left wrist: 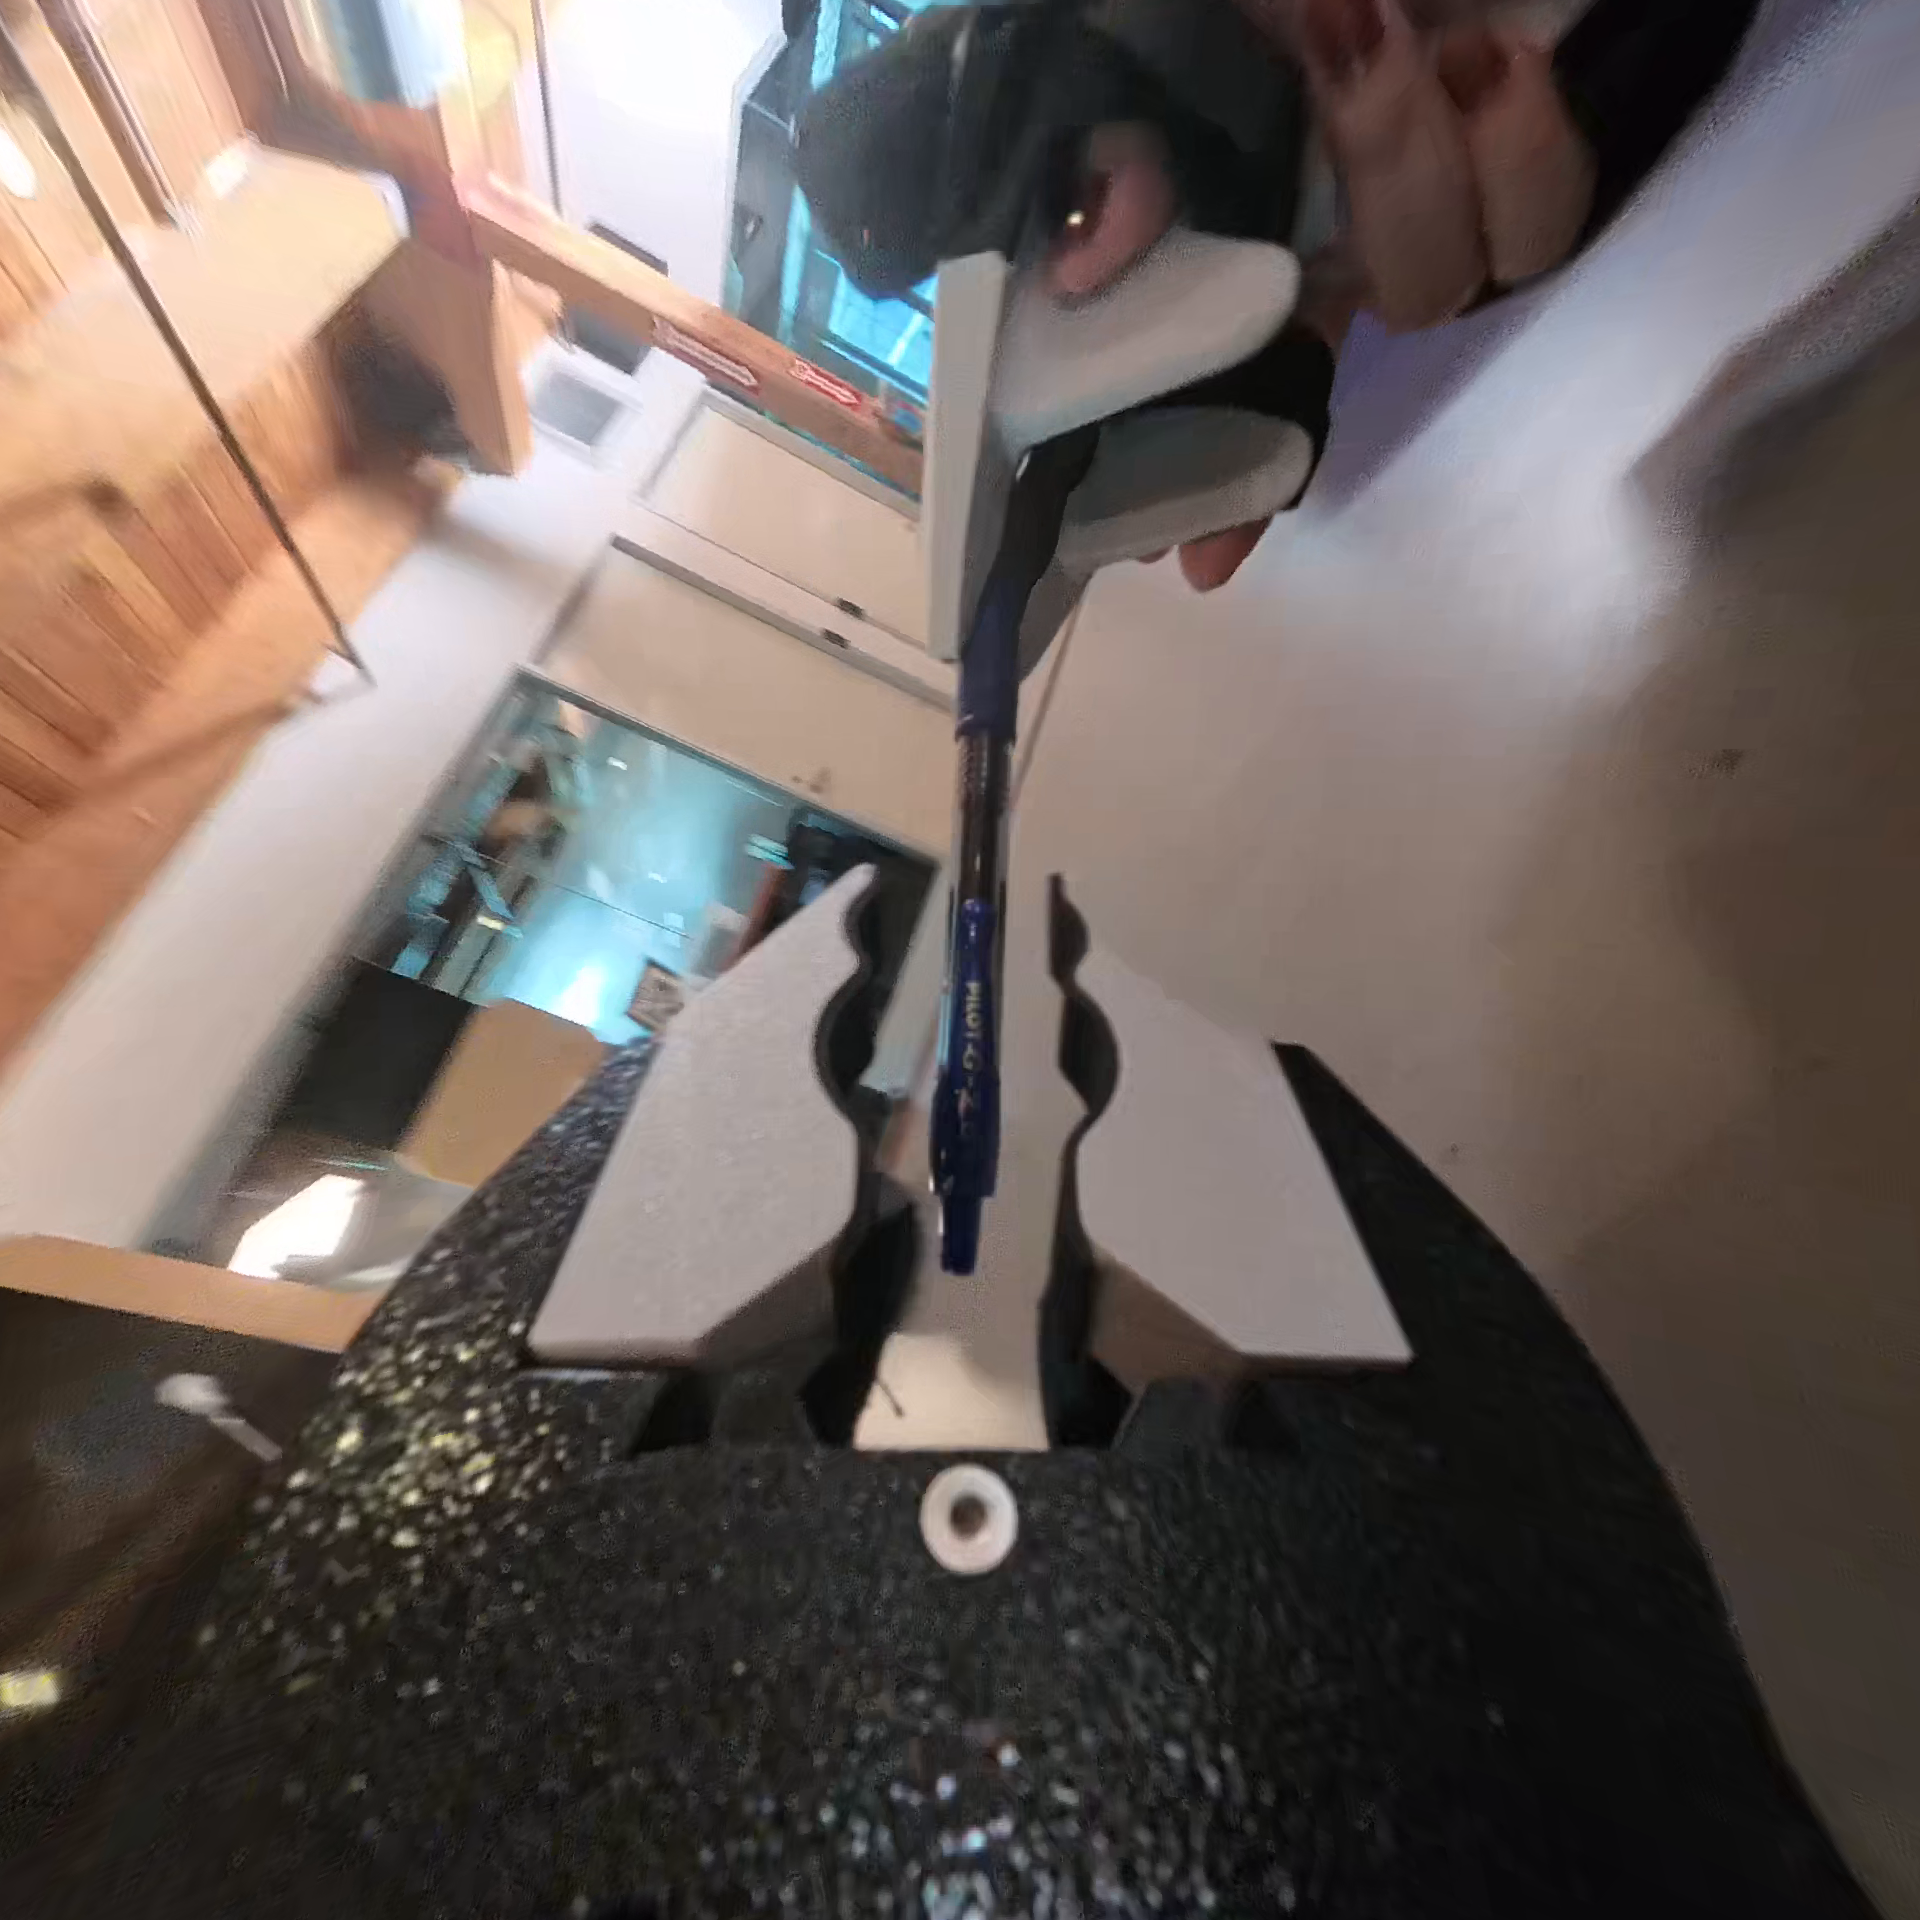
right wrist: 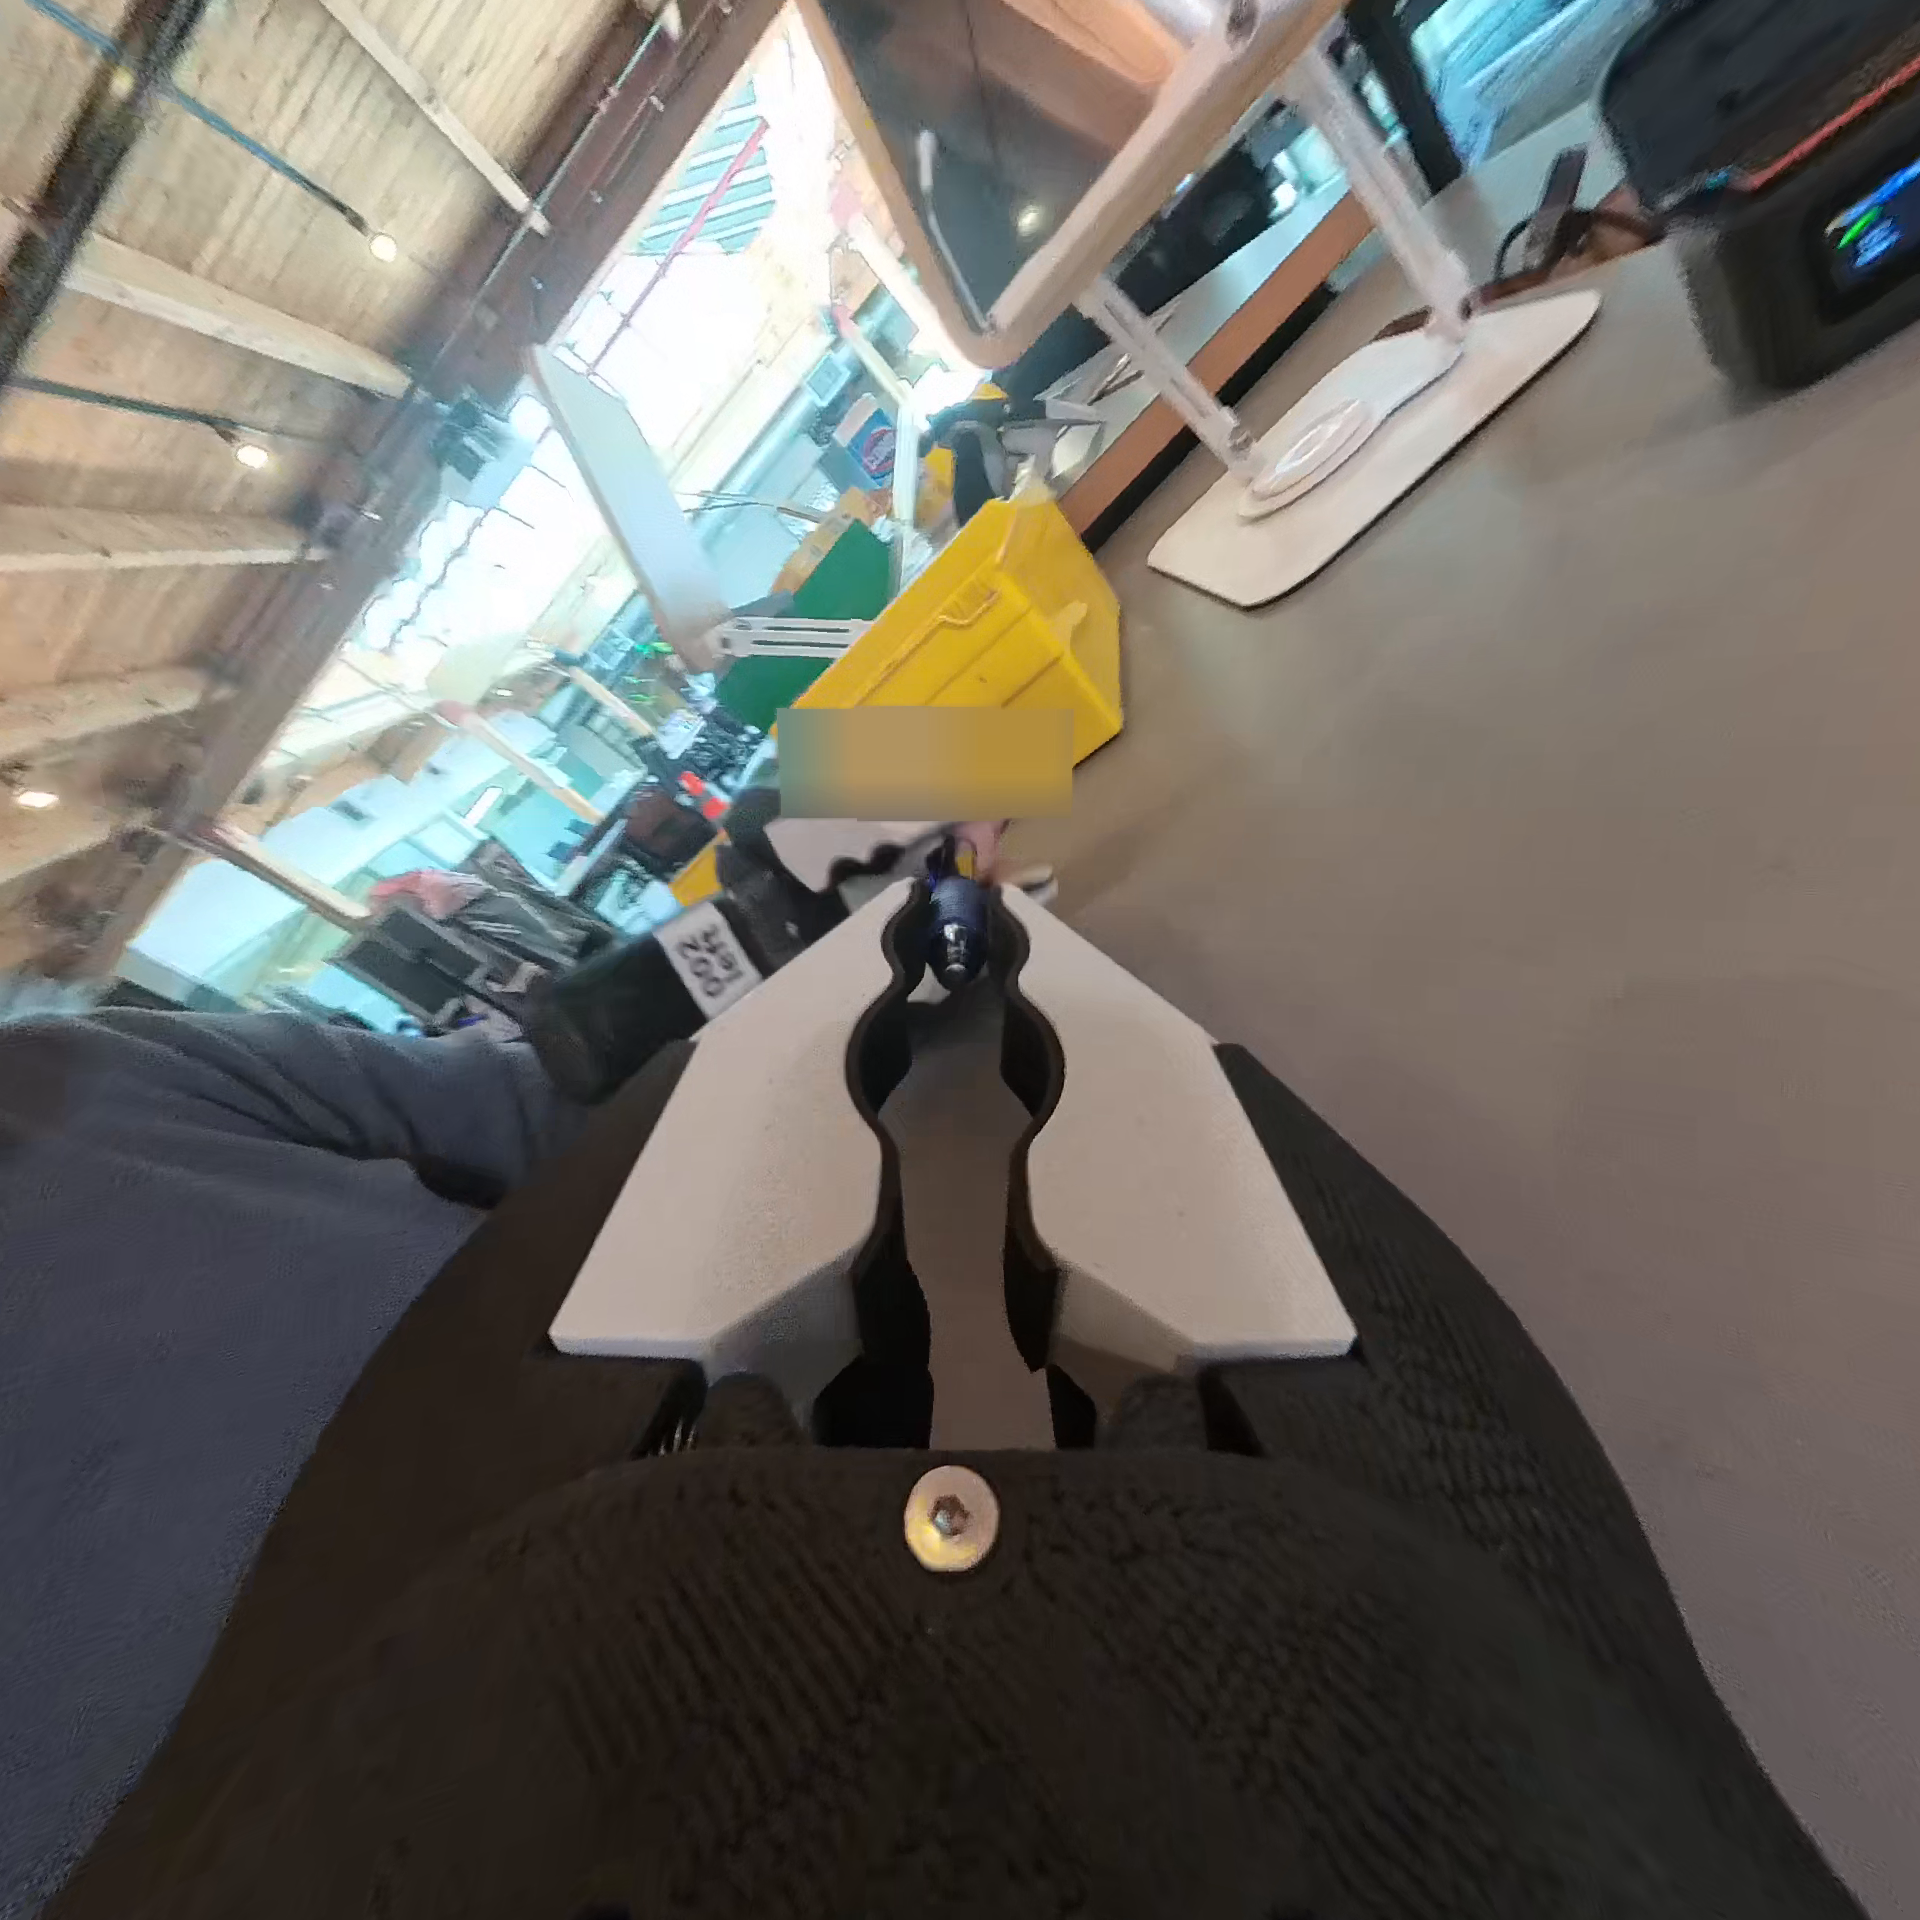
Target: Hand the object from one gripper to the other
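Blue pen (left wrist: 971,1039), one, pinched by right gripper (right wrist: 954,914), seemingly untouched between parted left gripper (left wrist: 961,914) fingers

The pen (left wrist: 968,1049) runs lengthwise between the spread fingers of the left tool (left wrist: 961,904), touching neither. Its far end sits clamped in the right tool (right wrist: 956,914), above the bench (right wrist: 1455,935).
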`<state>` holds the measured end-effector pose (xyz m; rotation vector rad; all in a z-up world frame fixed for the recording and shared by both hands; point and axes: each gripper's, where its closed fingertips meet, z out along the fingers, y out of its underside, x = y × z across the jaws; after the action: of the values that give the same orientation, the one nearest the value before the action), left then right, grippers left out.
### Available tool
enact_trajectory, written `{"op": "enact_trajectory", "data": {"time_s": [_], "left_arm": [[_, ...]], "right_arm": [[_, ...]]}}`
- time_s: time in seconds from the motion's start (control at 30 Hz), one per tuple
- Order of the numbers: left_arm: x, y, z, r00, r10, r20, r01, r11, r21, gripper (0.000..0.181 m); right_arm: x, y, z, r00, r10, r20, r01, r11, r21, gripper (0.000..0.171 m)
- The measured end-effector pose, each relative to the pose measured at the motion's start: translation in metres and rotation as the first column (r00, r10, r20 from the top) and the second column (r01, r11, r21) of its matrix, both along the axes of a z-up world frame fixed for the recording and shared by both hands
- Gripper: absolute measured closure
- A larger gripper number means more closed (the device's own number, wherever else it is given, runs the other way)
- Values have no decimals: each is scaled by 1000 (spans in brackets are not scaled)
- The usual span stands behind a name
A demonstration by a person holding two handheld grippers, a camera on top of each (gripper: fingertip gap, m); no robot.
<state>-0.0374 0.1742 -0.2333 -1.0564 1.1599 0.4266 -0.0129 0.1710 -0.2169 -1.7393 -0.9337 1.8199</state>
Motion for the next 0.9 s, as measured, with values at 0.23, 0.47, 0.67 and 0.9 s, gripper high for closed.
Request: {"op": "enact_trajectory", "data": {"time_s": [0.23,0.47,0.67,0.9], "left_arm": [[1,0,-10,921,-43,387,216,883,-417,118],[-25,16,14,527,225,819,526,671,-523,105],[-30,9,35,158,330,931,852,431,-297,99],[-21,-13,45,40,316,948,976,193,-105,158]], "right_arm": [[13,20,16,985,-169,-36,170,902,397,162],[12,14,30,949,-281,-142,249,393,885,162],[4,-25,43,964,-88,-250,264,389,883,162],[8,-26,47,957,-57,-285,277,469,838,162]]}}
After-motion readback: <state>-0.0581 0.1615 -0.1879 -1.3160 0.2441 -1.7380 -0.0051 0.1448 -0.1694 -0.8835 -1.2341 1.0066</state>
